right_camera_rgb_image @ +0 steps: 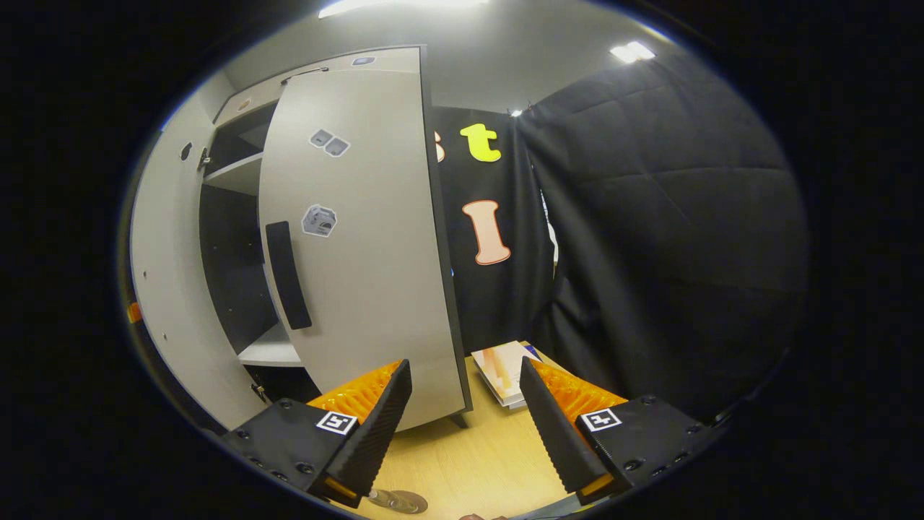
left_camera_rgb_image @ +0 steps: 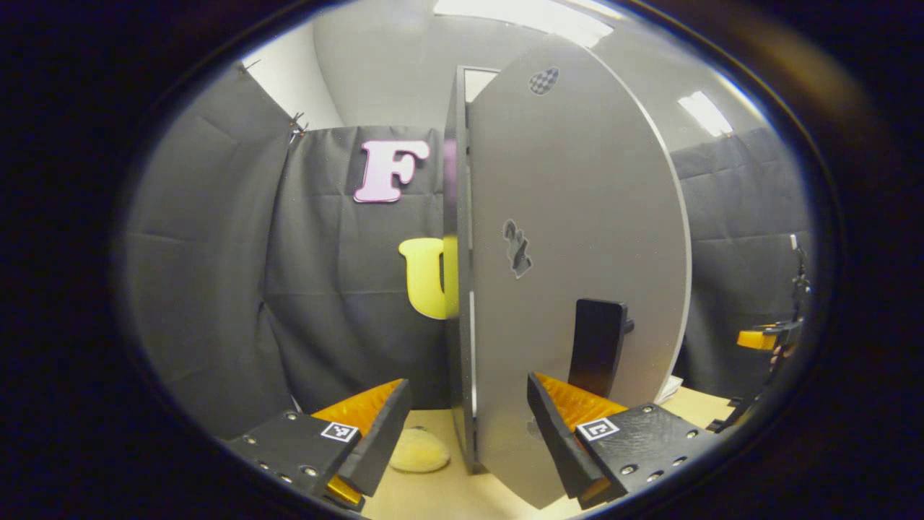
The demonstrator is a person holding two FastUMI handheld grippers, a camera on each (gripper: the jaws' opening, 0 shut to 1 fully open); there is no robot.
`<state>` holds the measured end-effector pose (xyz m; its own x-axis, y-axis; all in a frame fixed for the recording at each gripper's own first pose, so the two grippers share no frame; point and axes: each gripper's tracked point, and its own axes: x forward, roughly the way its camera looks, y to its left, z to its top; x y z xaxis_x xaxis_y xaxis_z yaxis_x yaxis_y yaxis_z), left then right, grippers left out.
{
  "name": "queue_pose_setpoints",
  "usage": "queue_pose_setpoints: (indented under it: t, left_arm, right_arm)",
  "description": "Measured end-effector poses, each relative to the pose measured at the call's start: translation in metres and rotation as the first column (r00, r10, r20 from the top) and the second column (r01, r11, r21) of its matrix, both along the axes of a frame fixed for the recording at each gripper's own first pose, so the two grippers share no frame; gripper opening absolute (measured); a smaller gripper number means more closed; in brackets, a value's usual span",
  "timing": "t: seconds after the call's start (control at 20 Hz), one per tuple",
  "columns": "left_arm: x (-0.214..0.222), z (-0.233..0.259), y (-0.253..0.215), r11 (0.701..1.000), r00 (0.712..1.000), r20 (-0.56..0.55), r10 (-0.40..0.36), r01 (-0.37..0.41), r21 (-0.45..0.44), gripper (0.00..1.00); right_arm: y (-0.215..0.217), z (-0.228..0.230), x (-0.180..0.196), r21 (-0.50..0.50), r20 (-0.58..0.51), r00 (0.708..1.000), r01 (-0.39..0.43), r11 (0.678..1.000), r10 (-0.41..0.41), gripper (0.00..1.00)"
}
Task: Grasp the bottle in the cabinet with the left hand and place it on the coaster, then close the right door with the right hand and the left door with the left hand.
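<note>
Right gripper [right_camera_rgb_image: 462, 419], jaws spread and holding nothing, hovers over the bench [right_camera_rgb_image: 469, 462]. The cabinet's right door [right_camera_rgb_image: 361, 245] stands ajar just ahead and left of the jaws, tall axis upright, black handle [right_camera_rgb_image: 287, 274] facing them. Left gripper [left_camera_rgb_image: 465, 426], jaws also spread and holding nothing, faces the left door [left_camera_rgb_image: 577, 274], its handle [left_camera_rgb_image: 596, 347] just beyond the right-hand finger. A bottle-like base [right_camera_rgb_image: 395, 500] sits low on the bench; whether it rests on a coaster, I cannot tell.
</note>
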<state>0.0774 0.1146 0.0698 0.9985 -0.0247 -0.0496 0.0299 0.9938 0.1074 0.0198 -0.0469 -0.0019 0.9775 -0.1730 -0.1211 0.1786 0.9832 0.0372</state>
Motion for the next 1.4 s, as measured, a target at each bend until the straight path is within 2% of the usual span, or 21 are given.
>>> queue_pose_setpoints:
  t: [0.05, 0.25, 0.4, 0.5, 0.7, 0.9, 1.05, 1.4]
  left_arm:
    - [0.001, -0.001, -0.006, 1.000, 1.000, 0.003, 0.013, -0.013, -0.004, 0.99]
    - [0.003, -0.002, -0.026, 0.996, 0.996, 0.004, 0.085, -0.085, 0.012, 0.99]
    - [0.014, 0.000, -0.051, 0.994, 0.995, 0.035, 0.093, -0.095, 0.055, 0.99]
    - [0.024, -0.006, -0.074, 0.997, 0.997, 0.040, 0.065, -0.066, 0.027, 0.99]
    - [0.044, -0.023, -0.119, 0.996, 1.000, 0.006, -0.029, 0.029, -0.085, 1.00]
    - [0.043, -0.026, -0.127, 0.999, 1.000, 0.003, -0.024, 0.024, -0.030, 0.99]
    - [0.031, -0.029, -0.131, 0.998, 0.999, -0.007, -0.039, 0.039, -0.038, 1.00]
    - [-0.010, -0.038, -0.128, 0.998, 0.999, -0.018, -0.051, 0.051, -0.031, 0.99]
  right_arm:
    - [-0.004, -0.001, -0.003, -0.005, 0.001, 1.000, 0.008, 1.000, -0.008, 0.96]
    - [-0.020, -0.002, -0.015, -0.002, -0.004, 0.999, 0.040, 0.999, -0.040, 0.96]
    - [-0.036, 0.000, -0.027, -0.022, -0.010, 0.997, 0.079, 0.997, -0.079, 0.96]
    - [-0.045, 0.000, -0.035, -0.017, -0.006, 0.995, 0.102, 0.995, -0.102, 0.96]
    - [-0.055, 0.002, -0.046, -0.014, 0.001, 0.992, 0.130, 0.991, -0.130, 0.96]
    - [-0.061, 0.004, -0.055, -0.031, 0.010, 0.990, 0.142, 0.989, -0.142, 0.96]
    - [-0.059, 0.003, -0.055, -0.022, 0.011, 0.991, 0.134, 0.991, -0.134, 0.96]
    - [-0.031, 0.004, -0.039, -0.026, 0.011, 0.999, 0.048, 0.999, -0.048, 0.96]
